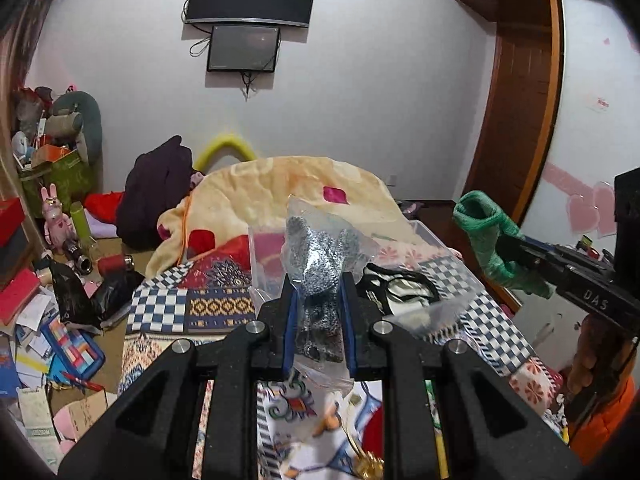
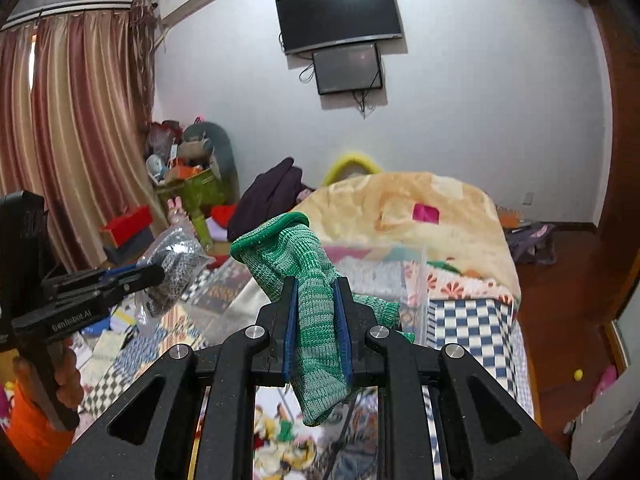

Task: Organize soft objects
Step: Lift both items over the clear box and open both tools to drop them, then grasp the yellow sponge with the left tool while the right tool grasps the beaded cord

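Observation:
My left gripper (image 1: pixel 319 286) is shut on a clear plastic bag holding a grey speckled knit item (image 1: pixel 320 252), lifted above the bed; it also shows in the right wrist view (image 2: pixel 176 266). My right gripper (image 2: pixel 314 284) is shut on a green knit sock (image 2: pixel 304 280), also held in the air; the sock shows at the right of the left wrist view (image 1: pixel 488 240). A clear plastic storage box (image 1: pixel 430 236) sits on the bed behind both, also in the right wrist view (image 2: pixel 420 280).
The bed has a patchwork checkered cover (image 1: pixel 160 308) and a cream blanket (image 1: pixel 288 188) heaped at the far end. Dark clothing (image 1: pixel 156 196) lies beside it. The floor at left is littered with papers, boxes and toys (image 1: pixel 60 320). A wardrobe (image 1: pixel 520 100) stands right.

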Demonstrator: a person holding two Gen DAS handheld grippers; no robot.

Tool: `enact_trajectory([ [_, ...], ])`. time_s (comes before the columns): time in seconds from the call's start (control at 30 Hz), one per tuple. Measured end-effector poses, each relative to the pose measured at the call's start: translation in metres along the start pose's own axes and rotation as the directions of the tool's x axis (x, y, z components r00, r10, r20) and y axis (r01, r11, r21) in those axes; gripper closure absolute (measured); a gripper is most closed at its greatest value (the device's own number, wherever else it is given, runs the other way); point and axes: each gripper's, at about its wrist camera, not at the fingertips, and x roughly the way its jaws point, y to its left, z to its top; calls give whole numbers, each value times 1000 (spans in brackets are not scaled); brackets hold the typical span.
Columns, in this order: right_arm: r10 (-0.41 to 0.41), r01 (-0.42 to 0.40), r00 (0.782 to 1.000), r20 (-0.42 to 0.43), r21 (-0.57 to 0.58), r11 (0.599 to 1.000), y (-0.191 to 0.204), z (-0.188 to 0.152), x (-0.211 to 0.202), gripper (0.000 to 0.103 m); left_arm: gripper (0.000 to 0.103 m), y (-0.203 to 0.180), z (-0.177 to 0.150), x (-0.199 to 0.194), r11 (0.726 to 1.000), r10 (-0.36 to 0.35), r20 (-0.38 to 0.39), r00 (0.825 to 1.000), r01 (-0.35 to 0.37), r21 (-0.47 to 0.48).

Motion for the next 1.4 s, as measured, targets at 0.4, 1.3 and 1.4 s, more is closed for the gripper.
enact_trajectory([
  [0.4,-55,52,996,-75,-52,997,7,8,59,87,84,2,8,66,1000,-7,-95,995,4,-28],
  [1.3,-124,100,967,-222,-117,988,-4,-9,68,68,66,-17,-8,80,999,-43,-184,982,45,6],
  [1.4,-124,102,973,-196,-116,988,-4,-8,54,64,60,-23,-6,63,998,-53,-163,985,57,16],
])
